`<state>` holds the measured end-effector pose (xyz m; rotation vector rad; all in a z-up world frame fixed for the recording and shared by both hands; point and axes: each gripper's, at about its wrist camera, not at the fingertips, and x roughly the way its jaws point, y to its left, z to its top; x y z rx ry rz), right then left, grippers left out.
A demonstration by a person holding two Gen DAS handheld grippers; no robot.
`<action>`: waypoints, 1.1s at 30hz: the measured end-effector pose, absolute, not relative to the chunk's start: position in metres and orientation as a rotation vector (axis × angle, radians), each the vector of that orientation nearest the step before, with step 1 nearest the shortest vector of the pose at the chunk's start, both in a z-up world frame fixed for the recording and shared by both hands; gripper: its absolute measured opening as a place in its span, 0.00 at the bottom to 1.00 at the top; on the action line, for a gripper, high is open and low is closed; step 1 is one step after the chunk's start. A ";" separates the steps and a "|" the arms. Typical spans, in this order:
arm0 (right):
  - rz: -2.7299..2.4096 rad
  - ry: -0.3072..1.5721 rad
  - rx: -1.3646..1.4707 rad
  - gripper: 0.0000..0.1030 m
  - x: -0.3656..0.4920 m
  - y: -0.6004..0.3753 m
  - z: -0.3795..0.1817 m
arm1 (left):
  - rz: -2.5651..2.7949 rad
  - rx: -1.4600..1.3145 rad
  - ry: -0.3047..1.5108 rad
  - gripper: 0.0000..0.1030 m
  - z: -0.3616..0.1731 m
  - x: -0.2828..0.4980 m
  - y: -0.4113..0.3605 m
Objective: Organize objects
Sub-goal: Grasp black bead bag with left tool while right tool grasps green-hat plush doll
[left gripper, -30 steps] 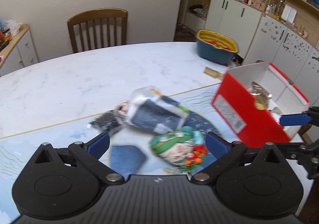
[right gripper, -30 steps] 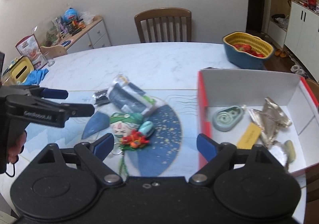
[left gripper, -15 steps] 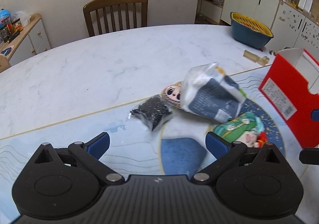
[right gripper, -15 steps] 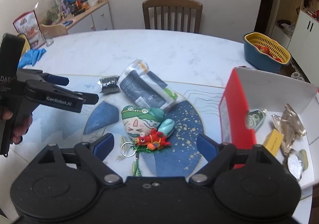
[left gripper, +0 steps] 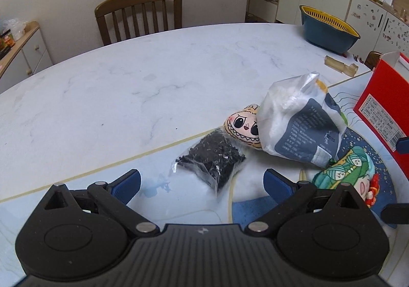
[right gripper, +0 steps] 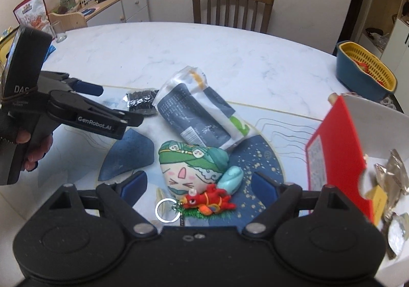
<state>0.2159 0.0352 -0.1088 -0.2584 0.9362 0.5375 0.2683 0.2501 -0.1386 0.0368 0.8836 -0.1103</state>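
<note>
My left gripper (left gripper: 202, 182) stands open low over the mat, and a clear bag of black beads (left gripper: 212, 159) lies just ahead between its fingers, untouched. Beyond the bag a yellow doll face (left gripper: 242, 126) peeks from under a white and dark-blue packet (left gripper: 299, 128). My right gripper (right gripper: 200, 184) is open over a green-turbaned plush keychain (right gripper: 189, 167) with a red charm (right gripper: 207, 201) and a key ring (right gripper: 166, 210). The red box (right gripper: 337, 149) on the right holds silver wrappers (right gripper: 393, 172). In the right wrist view the left gripper (right gripper: 115, 104) reaches in from the left, held by a hand.
A printed blue mat (right gripper: 127, 156) covers the near part of the marble table (left gripper: 153, 77). A blue basket with a yellow insert (left gripper: 329, 29) and a small wooden piece (left gripper: 340, 64) sit at the far right. Behind the table stands a wooden chair (left gripper: 140, 16); a glass (right gripper: 58, 31) is at the far left.
Both grippers have sunk and shifted left. The left went from over the plush and packet to the black bead bag. The right went from the box to the plush keychain.
</note>
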 end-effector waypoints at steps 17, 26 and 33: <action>0.562 0.960 -0.366 0.81 0.234 0.071 -0.141 | -0.164 0.032 0.846 0.91 -0.156 0.287 0.256; 0.559 0.934 -0.416 0.76 0.230 0.080 -0.145 | -0.191 0.086 0.812 0.60 -0.154 0.284 0.246; 0.549 0.909 -0.459 0.64 0.226 0.083 -0.143 | -0.184 0.102 0.816 0.42 -0.151 0.278 0.243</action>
